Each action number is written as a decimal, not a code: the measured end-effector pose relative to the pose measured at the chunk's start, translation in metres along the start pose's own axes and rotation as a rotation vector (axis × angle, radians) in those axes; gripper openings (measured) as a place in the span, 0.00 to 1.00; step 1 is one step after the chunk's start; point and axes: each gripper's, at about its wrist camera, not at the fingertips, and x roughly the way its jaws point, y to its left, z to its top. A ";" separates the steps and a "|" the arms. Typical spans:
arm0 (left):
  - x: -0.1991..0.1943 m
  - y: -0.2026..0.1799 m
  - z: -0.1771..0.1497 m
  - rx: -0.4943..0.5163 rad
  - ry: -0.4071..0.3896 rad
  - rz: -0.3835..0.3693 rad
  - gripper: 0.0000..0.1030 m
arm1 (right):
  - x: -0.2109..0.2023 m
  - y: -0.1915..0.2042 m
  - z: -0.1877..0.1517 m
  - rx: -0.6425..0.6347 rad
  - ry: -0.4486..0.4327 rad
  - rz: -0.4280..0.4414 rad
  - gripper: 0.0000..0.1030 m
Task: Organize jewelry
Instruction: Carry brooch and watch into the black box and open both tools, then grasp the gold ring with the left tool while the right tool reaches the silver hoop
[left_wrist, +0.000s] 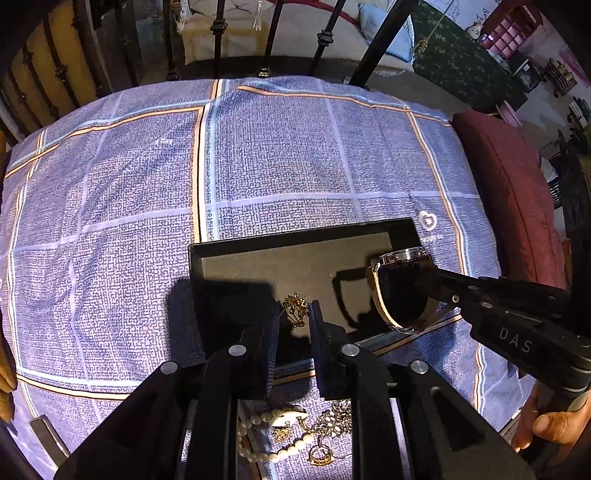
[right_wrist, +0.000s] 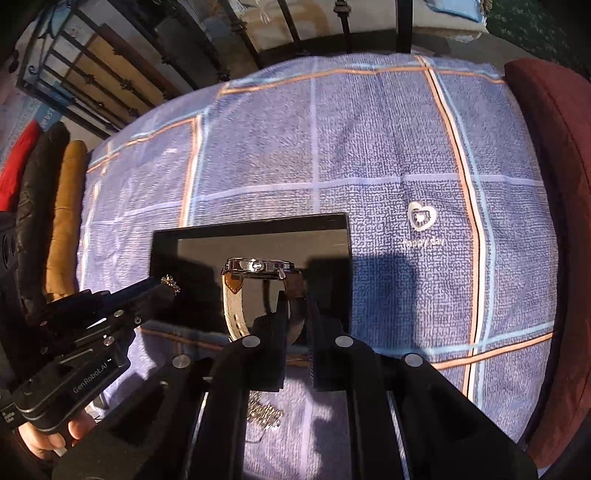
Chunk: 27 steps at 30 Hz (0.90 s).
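Right gripper (right_wrist: 295, 325) has its black jaws pinching the brown leather strap of a silver-cased wristwatch (right_wrist: 258, 266), which hangs over the shallow black rectangular tray (right_wrist: 251, 227). Left gripper (left_wrist: 293, 325) is nearly pressed together on a small gold filigree chain piece (left_wrist: 295, 312), also over the tray, near its left front corner.

Only the left wrist view catches the leftover pile on the near side of the tray: a white pearl strand (left_wrist: 258, 439), a cream leaf-shaped brooch (left_wrist: 288, 415) and some gold and silver bits, all lying on the blue checked bedspread (left_wrist: 147, 184). From the right wrist view you just get a silvery chain heap (right_wrist: 264, 411) there.

Tray floor looks bare. A maroon cushion (right_wrist: 554, 184) sits along the right edge.
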 end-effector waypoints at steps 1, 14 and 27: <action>0.005 0.001 0.001 0.000 0.010 0.008 0.16 | 0.006 -0.001 0.002 0.001 0.017 -0.010 0.10; -0.023 0.030 -0.072 -0.060 0.025 0.009 0.76 | -0.011 -0.019 -0.079 0.017 0.037 -0.055 0.53; -0.002 -0.004 -0.152 0.013 0.142 -0.004 0.79 | 0.019 -0.014 -0.166 0.024 0.201 -0.089 0.73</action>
